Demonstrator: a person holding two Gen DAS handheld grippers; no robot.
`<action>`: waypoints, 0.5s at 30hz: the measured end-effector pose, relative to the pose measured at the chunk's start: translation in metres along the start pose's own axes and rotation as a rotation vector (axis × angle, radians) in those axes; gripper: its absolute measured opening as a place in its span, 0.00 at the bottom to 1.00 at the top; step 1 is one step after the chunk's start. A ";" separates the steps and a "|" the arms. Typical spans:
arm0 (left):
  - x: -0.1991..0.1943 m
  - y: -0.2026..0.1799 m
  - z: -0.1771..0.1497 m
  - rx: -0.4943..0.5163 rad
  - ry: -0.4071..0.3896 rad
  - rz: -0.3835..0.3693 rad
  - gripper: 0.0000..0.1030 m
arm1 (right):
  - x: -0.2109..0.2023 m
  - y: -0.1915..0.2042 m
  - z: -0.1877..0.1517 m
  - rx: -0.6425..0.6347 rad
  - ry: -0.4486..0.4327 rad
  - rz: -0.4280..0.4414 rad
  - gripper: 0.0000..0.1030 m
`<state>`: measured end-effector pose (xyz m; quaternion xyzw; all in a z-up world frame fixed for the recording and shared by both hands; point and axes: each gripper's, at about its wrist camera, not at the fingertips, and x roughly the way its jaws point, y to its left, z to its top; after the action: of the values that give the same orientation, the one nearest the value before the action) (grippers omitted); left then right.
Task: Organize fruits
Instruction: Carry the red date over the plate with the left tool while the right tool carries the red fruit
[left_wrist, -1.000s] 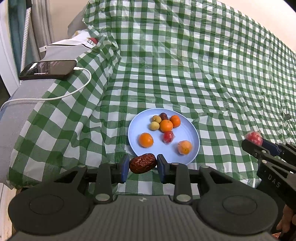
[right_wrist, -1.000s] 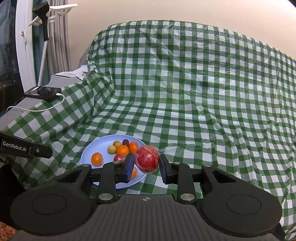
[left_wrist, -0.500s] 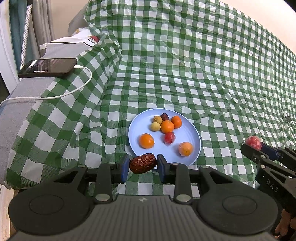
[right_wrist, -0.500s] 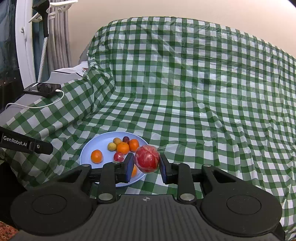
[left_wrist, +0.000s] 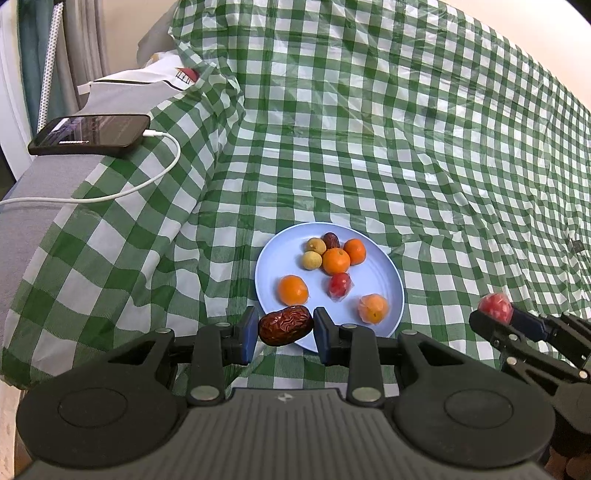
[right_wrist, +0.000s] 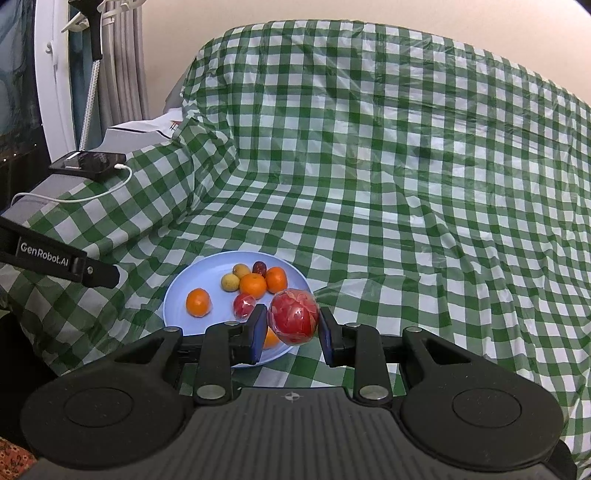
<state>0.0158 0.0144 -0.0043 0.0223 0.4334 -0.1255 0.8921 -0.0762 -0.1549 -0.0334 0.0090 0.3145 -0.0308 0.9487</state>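
Note:
A light blue plate (left_wrist: 380, 273) lies on the green checked cloth and holds several small fruits: oranges, two yellowish ones, a dark one and a wrapped red one. My left gripper (left_wrist: 285, 330) is shut on a wrinkled brown date (left_wrist: 285, 325), held just over the plate's near rim. My right gripper (right_wrist: 292, 328) is shut on a red fruit in clear wrap (right_wrist: 293, 316), above the near right edge of the plate (right_wrist: 177, 295). The left wrist view shows the right gripper (left_wrist: 496, 317) to the plate's right, with the red fruit (left_wrist: 495, 307) at its tip.
A black phone (left_wrist: 90, 134) on a white charging cable (left_wrist: 122, 192) rests on the grey armrest at the left. The checked cloth (left_wrist: 406, 129) drapes over a sofa seat and back. The left gripper's arm (right_wrist: 55, 258) juts in from the left of the right wrist view.
Both views have shifted only slightly. The plate sits a little higher in the right wrist view than a second ago. Both grips are unchanged.

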 end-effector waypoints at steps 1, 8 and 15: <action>0.002 0.000 0.001 0.001 0.002 0.001 0.34 | 0.002 0.000 0.000 -0.001 0.005 0.002 0.30; 0.017 0.001 0.011 -0.001 0.019 0.001 0.34 | 0.016 0.001 0.003 -0.010 0.030 0.010 0.30; 0.037 -0.004 0.023 0.007 0.032 0.001 0.34 | 0.036 0.003 0.007 -0.012 0.053 0.019 0.30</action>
<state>0.0539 0.0001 -0.0185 0.0277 0.4472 -0.1260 0.8851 -0.0429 -0.1538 -0.0498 0.0073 0.3398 -0.0194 0.9403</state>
